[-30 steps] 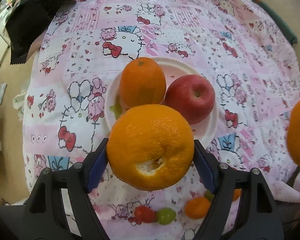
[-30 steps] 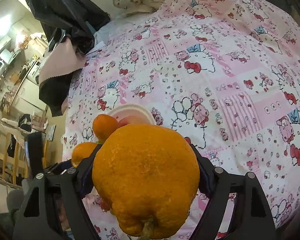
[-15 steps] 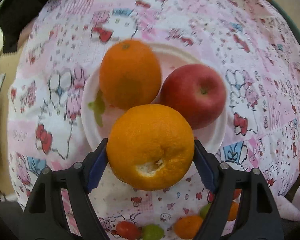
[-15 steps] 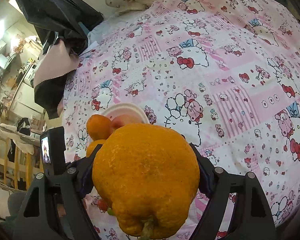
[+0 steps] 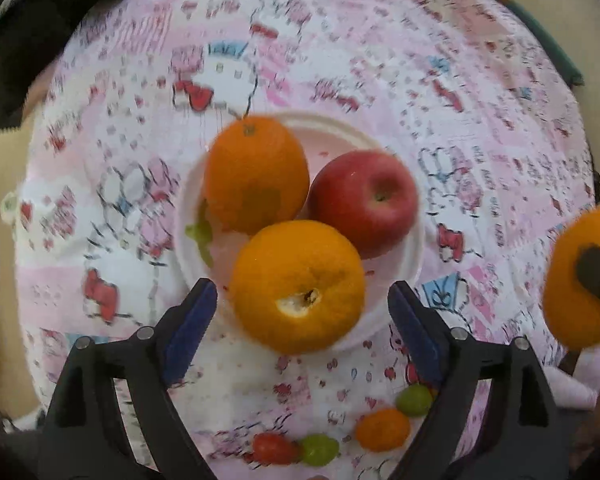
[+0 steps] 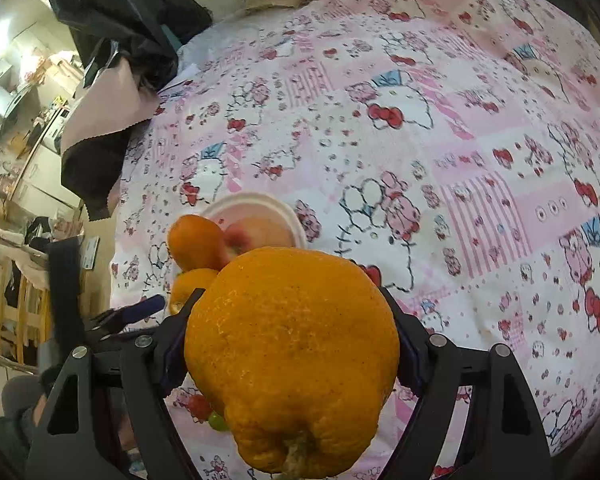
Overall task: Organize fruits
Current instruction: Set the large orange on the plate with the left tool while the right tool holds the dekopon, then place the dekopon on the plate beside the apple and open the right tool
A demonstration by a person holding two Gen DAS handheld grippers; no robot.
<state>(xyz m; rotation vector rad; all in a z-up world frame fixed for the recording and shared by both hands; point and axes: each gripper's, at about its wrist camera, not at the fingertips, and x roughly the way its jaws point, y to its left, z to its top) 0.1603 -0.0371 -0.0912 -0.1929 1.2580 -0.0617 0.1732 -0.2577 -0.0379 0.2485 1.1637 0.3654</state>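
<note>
The left gripper (image 5: 302, 300) was spread wide, its orange (image 5: 298, 286) released onto the white plate (image 5: 408, 256). The knobbly citrus (image 6: 292, 356), likely heavy and firm, was clamped across its widest part by the right gripper (image 6: 292, 344).

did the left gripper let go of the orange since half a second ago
Yes. The left gripper has opened: gaps now show on both sides of the orange, which sits at the near rim of the plate.

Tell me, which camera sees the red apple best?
The left wrist view. There the apple shows whole on the white plate, beside an orange. In the right wrist view only a blurry pink sliver of it peeks out behind the big bumpy orange.
</note>
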